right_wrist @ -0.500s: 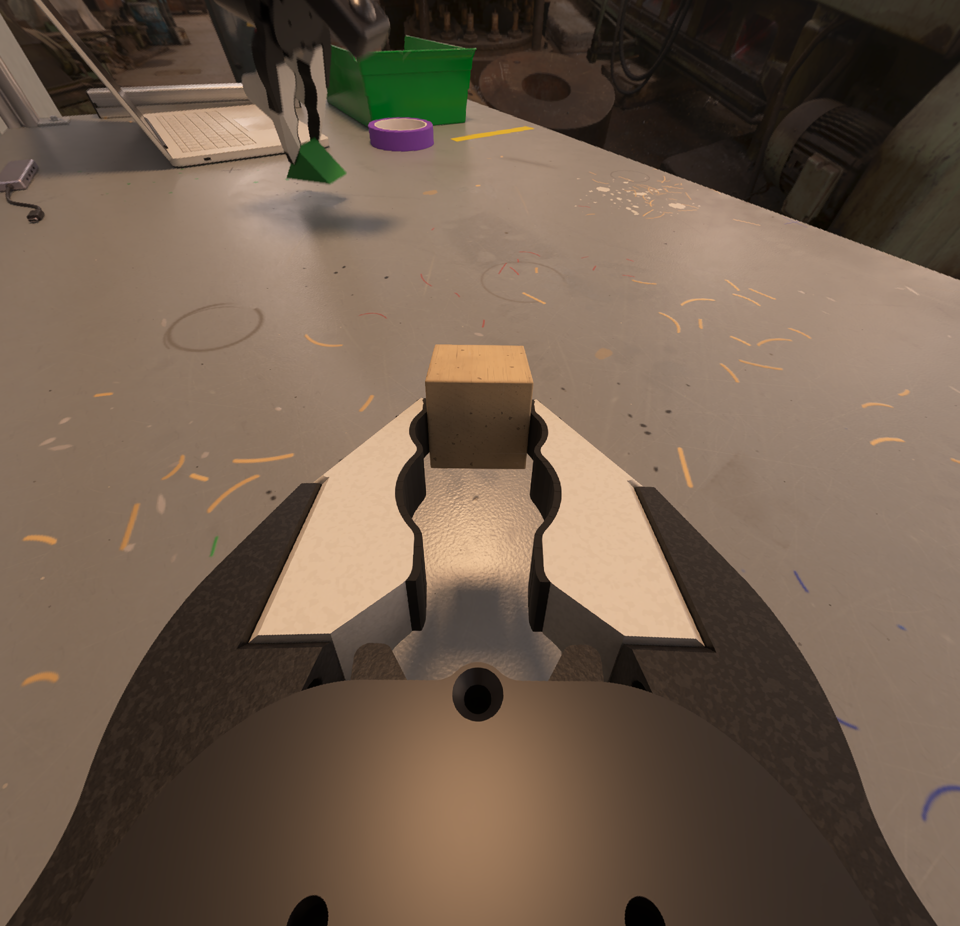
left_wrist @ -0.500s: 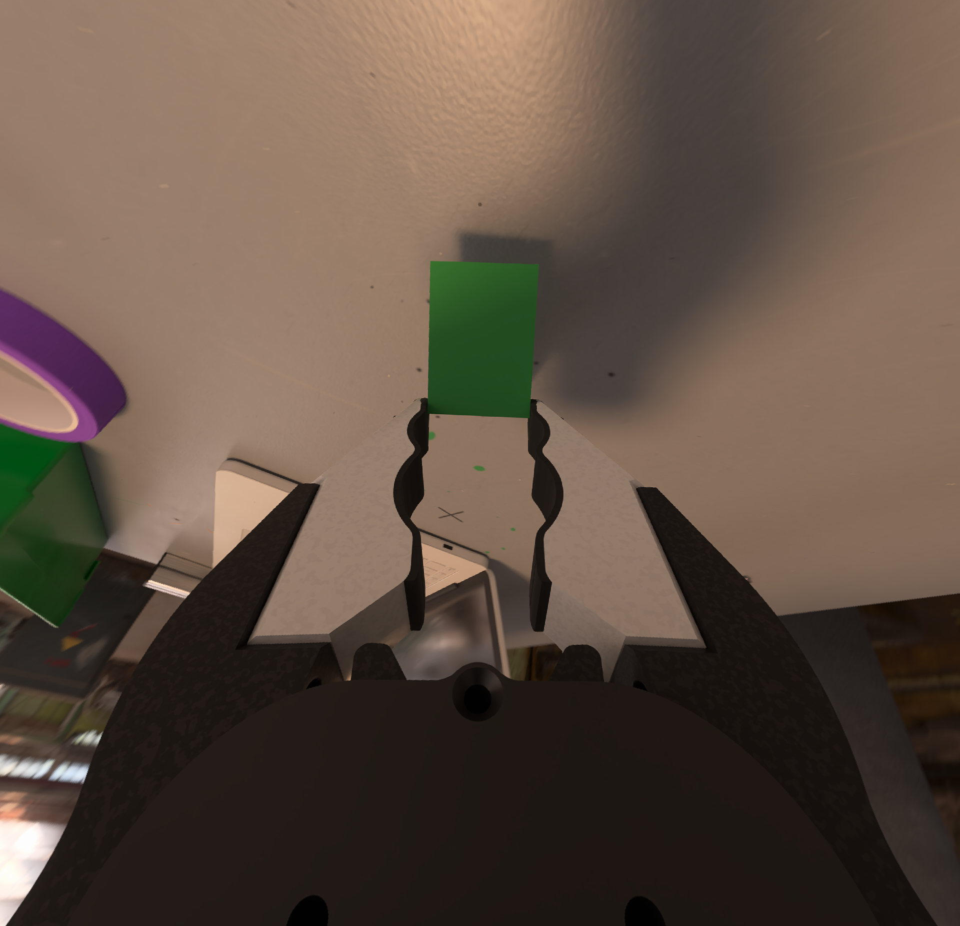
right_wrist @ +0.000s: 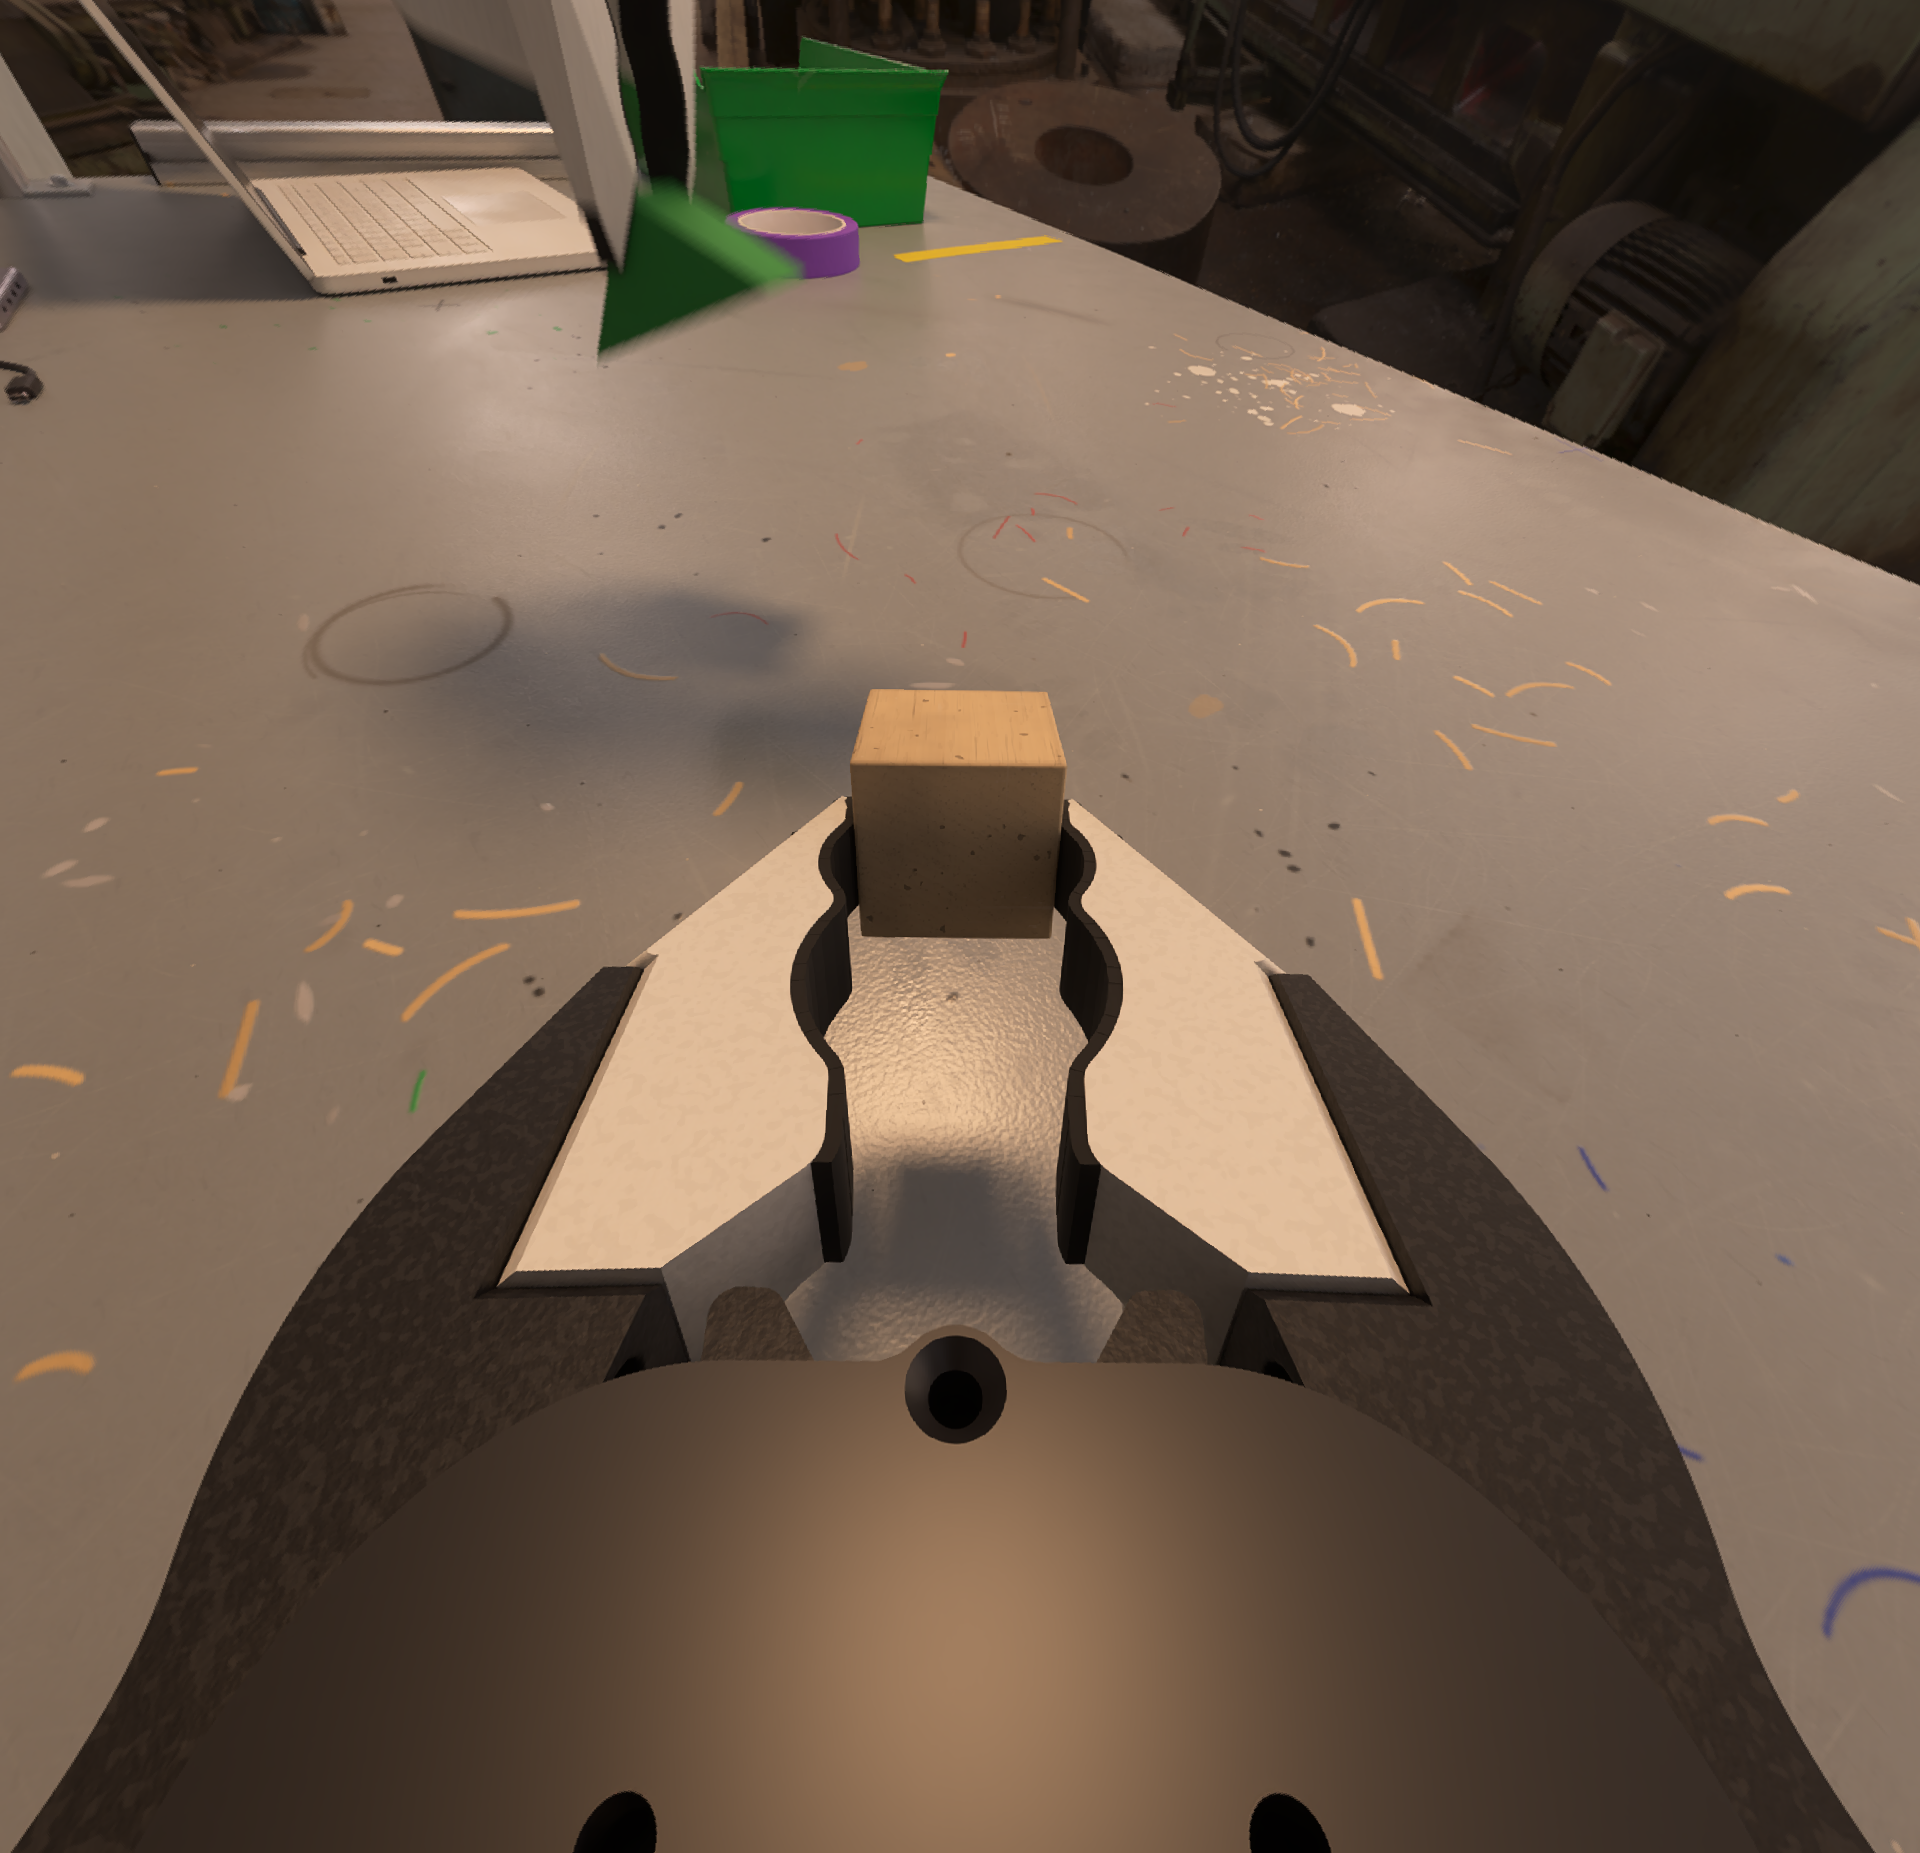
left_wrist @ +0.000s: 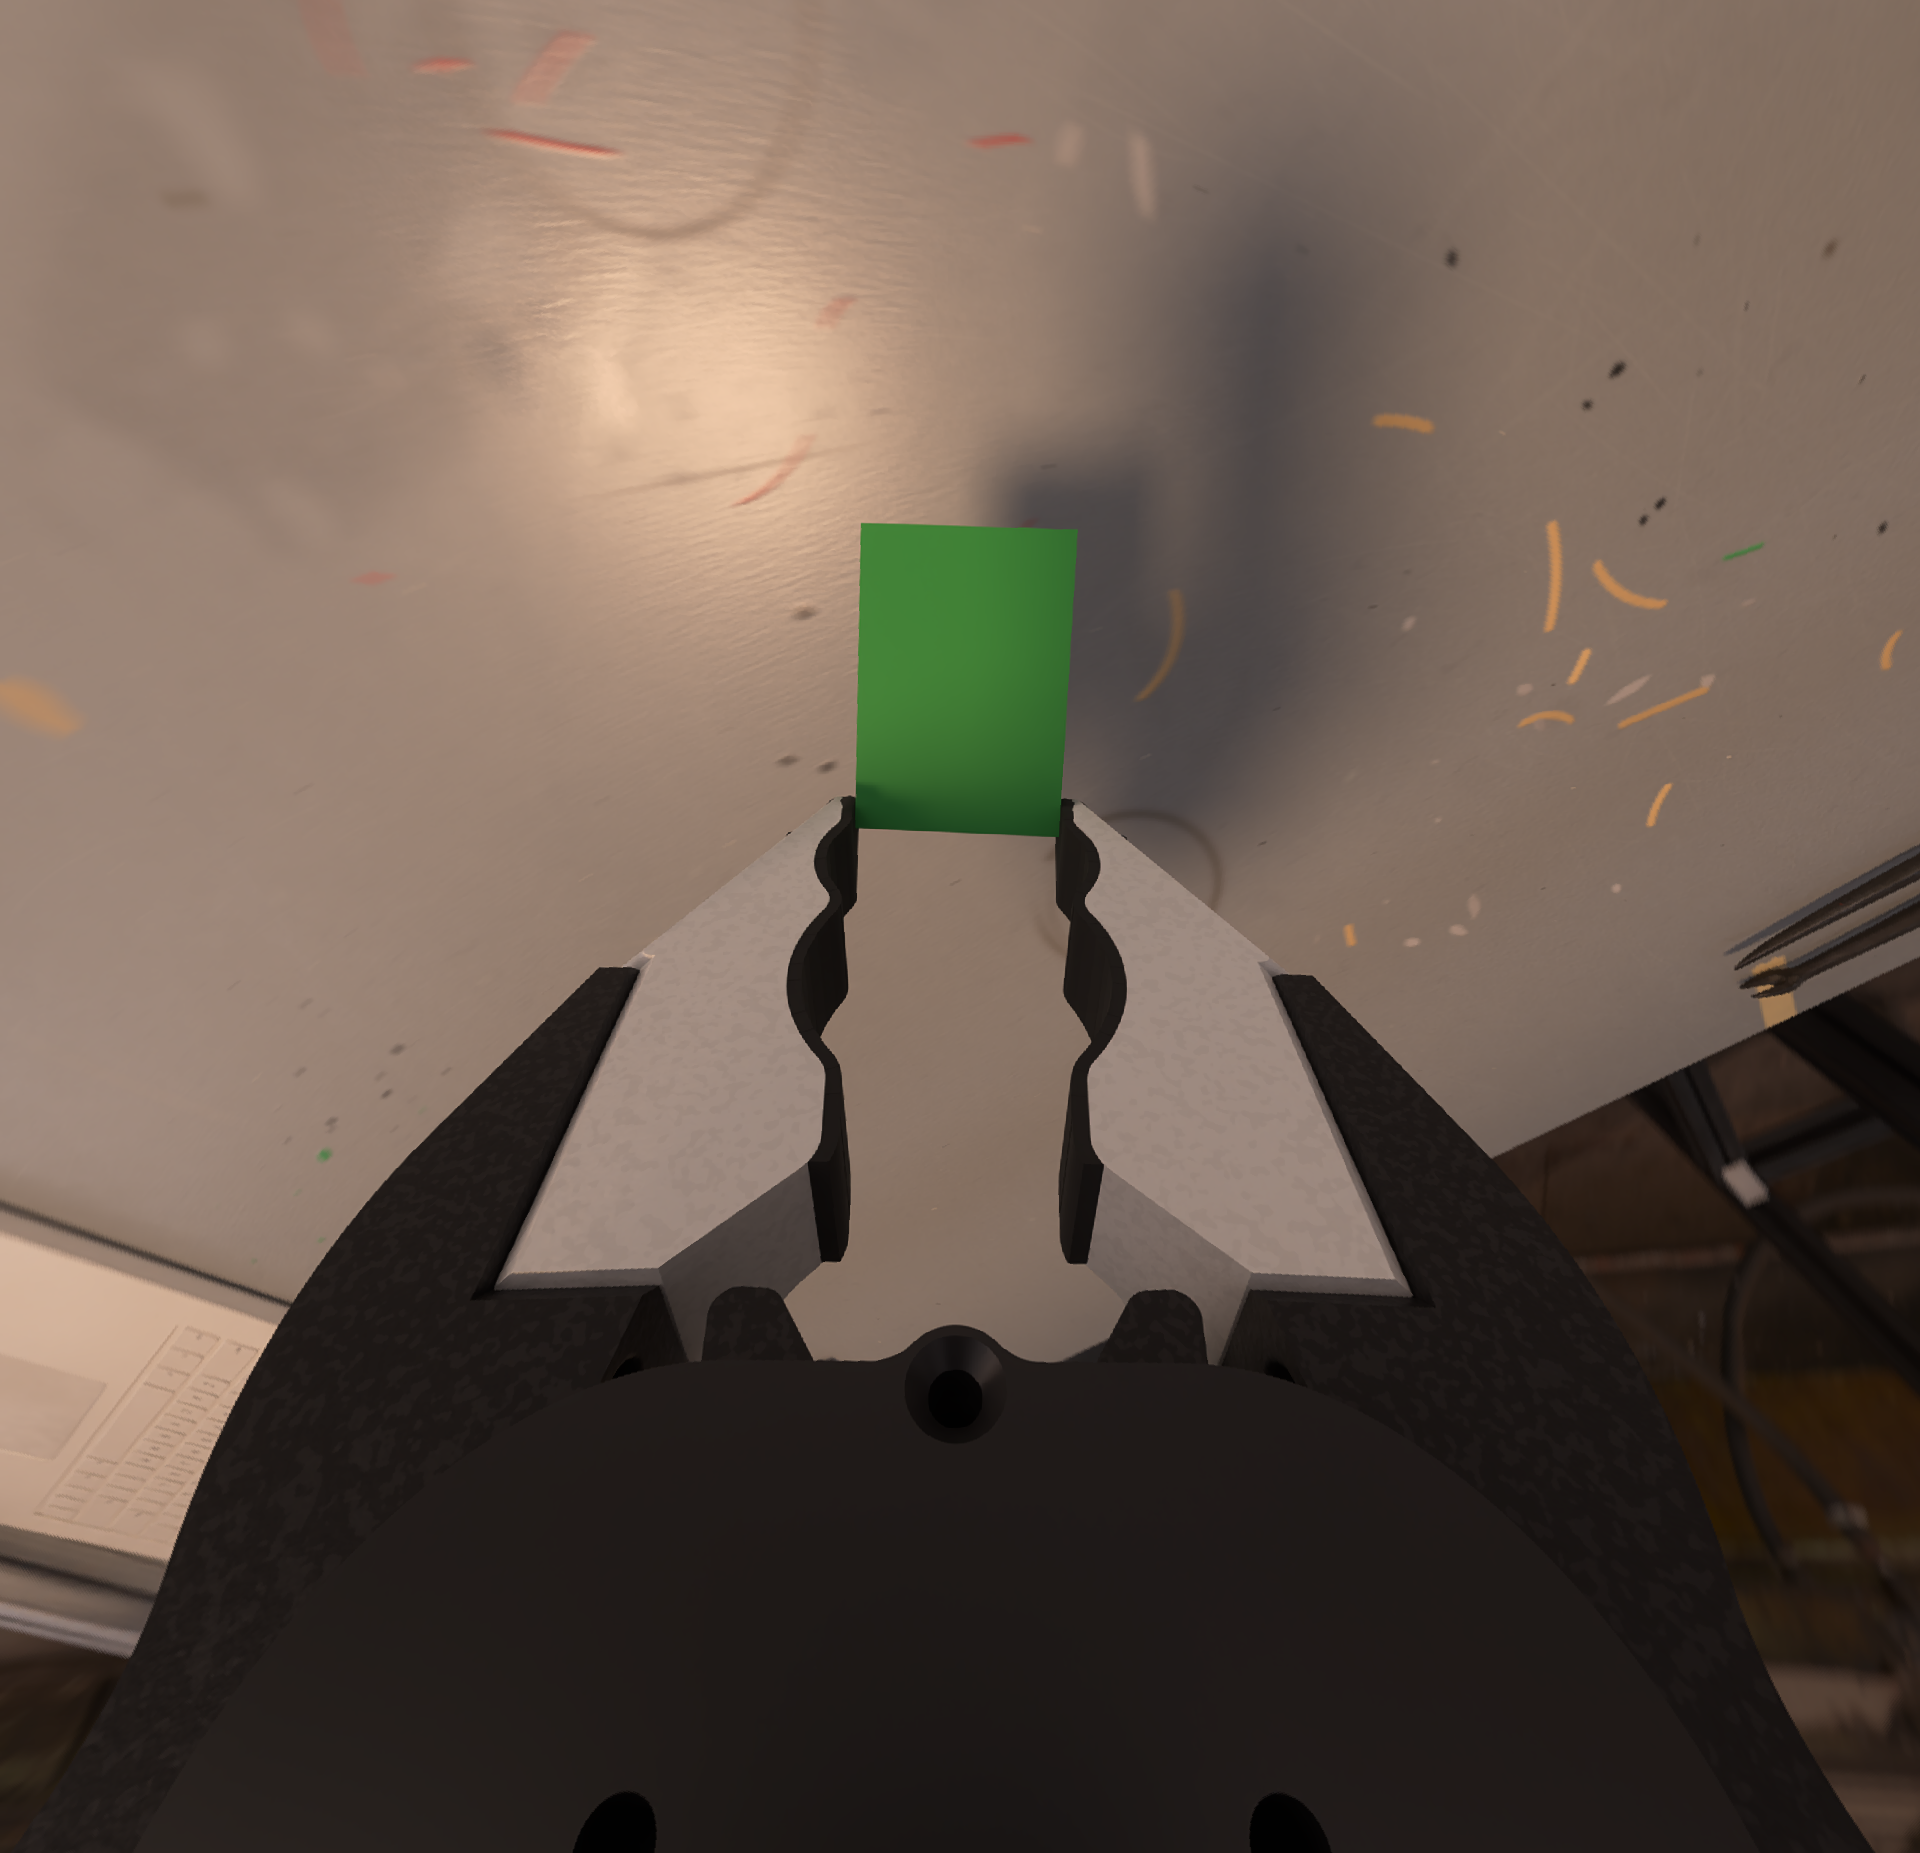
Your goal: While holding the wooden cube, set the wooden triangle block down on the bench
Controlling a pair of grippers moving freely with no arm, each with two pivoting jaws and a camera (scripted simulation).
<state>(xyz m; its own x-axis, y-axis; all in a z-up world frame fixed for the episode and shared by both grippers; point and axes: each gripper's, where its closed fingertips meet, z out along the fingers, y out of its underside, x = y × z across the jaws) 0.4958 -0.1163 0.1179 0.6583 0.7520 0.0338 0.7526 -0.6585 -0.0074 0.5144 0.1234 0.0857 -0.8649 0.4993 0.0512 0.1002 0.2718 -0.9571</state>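
My left gripper (left_wrist: 958, 816) is shut on a green triangle block (left_wrist: 964, 676) and holds it above the grey bench (left_wrist: 520, 556), pointing down at it. In the right wrist view the same block (right_wrist: 675, 276) hangs in the air under the left gripper (right_wrist: 634, 245), well above its shadow on the bench (right_wrist: 1351, 972). My right gripper (right_wrist: 958, 816) is shut on a light wooden cube (right_wrist: 956, 816) and holds it a little above the bench.
An open white laptop (right_wrist: 416, 219) stands at the back left; it also shows in the left wrist view (left_wrist: 114, 1429). A green bin (right_wrist: 831, 141) and a purple tape roll (right_wrist: 805, 237) stand behind the triangle block. The bench edge runs along the right (right_wrist: 1455, 401).
My left gripper has carried the green block nearer to the right gripper and higher in its view. The tape roll and bin have left the left wrist view. The right gripper still holds the cube.
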